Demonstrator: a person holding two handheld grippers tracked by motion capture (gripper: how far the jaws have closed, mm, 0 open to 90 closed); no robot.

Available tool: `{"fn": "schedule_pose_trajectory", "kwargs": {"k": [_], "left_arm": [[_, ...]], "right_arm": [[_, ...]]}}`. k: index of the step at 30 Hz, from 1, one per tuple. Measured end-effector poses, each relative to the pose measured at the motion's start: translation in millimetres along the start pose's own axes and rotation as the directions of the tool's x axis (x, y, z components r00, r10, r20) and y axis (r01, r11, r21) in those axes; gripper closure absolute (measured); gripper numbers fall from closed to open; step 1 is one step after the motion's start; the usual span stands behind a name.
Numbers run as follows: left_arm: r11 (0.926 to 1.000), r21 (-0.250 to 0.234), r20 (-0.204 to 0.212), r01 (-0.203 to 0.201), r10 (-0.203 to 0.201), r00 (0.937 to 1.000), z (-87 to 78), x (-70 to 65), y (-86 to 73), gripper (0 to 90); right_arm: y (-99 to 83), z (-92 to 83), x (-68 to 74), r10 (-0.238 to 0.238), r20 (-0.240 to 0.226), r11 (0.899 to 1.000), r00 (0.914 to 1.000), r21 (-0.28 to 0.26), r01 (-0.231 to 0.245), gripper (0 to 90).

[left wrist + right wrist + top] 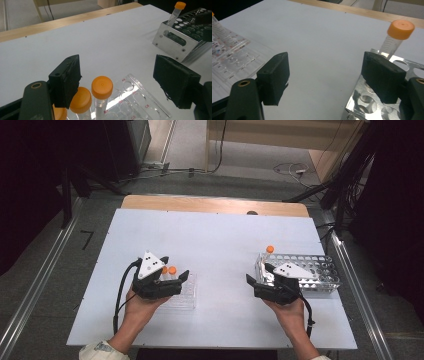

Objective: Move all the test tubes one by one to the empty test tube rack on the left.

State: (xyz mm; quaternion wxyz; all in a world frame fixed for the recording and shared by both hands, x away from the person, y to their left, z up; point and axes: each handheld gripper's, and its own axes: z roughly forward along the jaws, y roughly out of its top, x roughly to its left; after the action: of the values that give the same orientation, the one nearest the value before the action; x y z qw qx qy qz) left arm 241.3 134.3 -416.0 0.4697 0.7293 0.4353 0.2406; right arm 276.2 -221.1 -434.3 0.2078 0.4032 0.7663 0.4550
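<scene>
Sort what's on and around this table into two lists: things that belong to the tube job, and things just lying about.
Belongs to the job:
- clear plastic rack
- orange-capped tubes in it
- metal rack
- single orange-capped tube standing in its corner
- left gripper, fingers open around the tubes
- right gripper, fingers open, holding nothing

Just lying about:
- cables on the floor
- dark equipment cabinet

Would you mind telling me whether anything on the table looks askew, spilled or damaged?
One thing: the orange-capped tube at the corner of the metal rack leans instead of standing straight. The tubes in the clear rack look upright; no spill or damage shows.
</scene>
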Motion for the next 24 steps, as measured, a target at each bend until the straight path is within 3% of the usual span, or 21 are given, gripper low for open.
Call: {"fn": "schedule_pose_trajectory", "kwargs": {"k": [24], "left_arm": [[1.0000,0.001,0.005,-0.008,0.008,1.0000,1.6,-3.5,-0.8,23.1]], "right_arm": [[1.3,8.3,-28.0,0.046,0.107,0.999,0.9932,-0.020,-0.044,23.2]]}}
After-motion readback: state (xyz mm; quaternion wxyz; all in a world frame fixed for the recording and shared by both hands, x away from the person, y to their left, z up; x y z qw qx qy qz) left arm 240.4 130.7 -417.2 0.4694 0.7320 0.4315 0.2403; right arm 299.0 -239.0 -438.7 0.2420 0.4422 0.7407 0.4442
